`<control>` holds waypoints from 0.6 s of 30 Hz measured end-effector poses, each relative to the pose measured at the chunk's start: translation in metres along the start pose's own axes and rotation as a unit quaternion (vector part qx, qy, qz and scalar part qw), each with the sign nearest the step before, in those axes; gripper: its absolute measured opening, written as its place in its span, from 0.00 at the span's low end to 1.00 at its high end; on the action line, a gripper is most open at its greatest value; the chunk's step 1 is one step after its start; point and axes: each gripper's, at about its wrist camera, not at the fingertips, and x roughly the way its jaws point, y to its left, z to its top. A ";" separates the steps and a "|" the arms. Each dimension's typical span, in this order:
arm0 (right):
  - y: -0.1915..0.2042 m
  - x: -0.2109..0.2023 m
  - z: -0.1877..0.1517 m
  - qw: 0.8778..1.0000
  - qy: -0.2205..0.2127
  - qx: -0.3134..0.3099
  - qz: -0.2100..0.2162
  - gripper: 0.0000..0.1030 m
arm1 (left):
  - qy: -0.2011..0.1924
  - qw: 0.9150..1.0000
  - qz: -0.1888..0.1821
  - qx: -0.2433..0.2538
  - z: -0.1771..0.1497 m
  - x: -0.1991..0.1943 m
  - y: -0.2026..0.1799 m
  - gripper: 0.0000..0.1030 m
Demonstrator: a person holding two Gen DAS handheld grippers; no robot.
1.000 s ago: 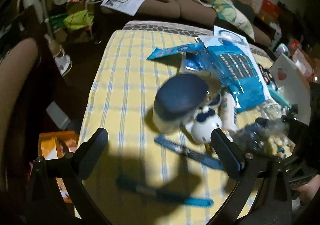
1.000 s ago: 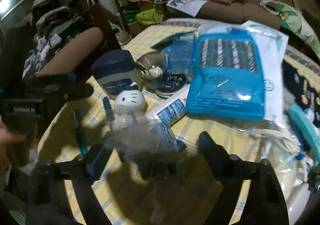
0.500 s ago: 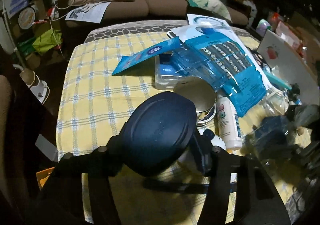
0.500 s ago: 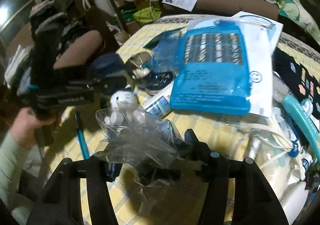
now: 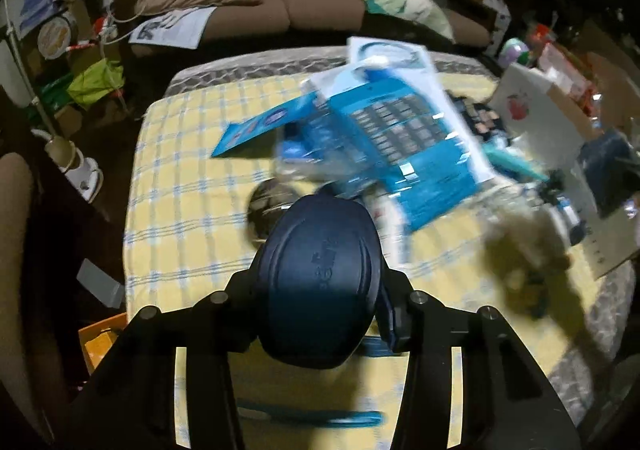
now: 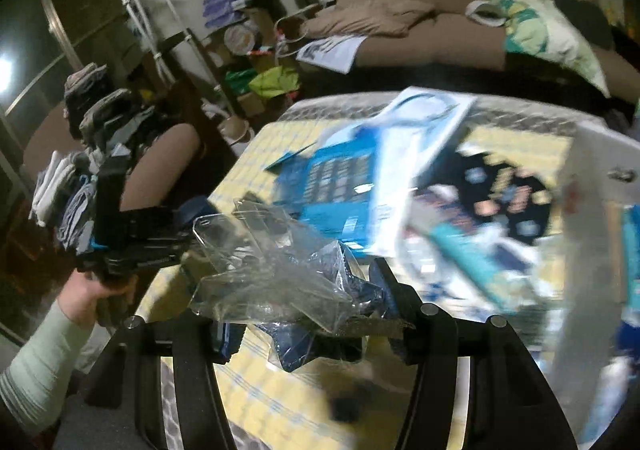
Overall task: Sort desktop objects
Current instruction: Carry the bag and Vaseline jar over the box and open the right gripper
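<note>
Gripping a dark navy oval-lidded plastic jar (image 5: 318,282) from both sides, the left gripper (image 5: 320,290) fills the lower centre of the left wrist view, its black fingers (image 5: 394,314) pressed against the jar's flanks, with the jar raised above the yellow checked tablecloth (image 5: 184,185). A teal pen (image 5: 320,416) lies on the cloth at the bottom of that frame. A bright blue plastic-wrapped package (image 5: 404,145) sits blurred at upper centre right, beside a round silver tin (image 5: 272,195). In the right wrist view, the right gripper (image 6: 308,314) is closed on a crumpled clear plastic bag with dark blue contents (image 6: 280,274) at lower centre. The person's left hand (image 6: 94,294) shows at the left edge of that frame. A brown sofa (image 6: 460,9) runs along the top.
</note>
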 end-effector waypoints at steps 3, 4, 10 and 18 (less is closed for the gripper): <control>-0.032 -0.041 0.007 1.000 -0.004 0.009 -0.023 0.57 | -0.008 1.000 -0.012 0.026 0.019 -0.017 -0.034 0.42; -0.048 -0.056 0.011 0.999 -0.003 0.012 -0.038 0.57 | -0.010 0.999 -0.019 0.035 0.027 -0.022 -0.046 0.42; -0.134 -0.106 0.013 0.994 0.006 0.038 -0.101 0.57 | -0.012 0.991 -0.077 0.113 0.089 -0.037 -0.153 0.42; -0.218 -0.113 -0.003 0.988 0.036 0.048 -0.146 0.57 | 0.020 0.971 -0.119 0.205 0.155 0.010 -0.304 0.42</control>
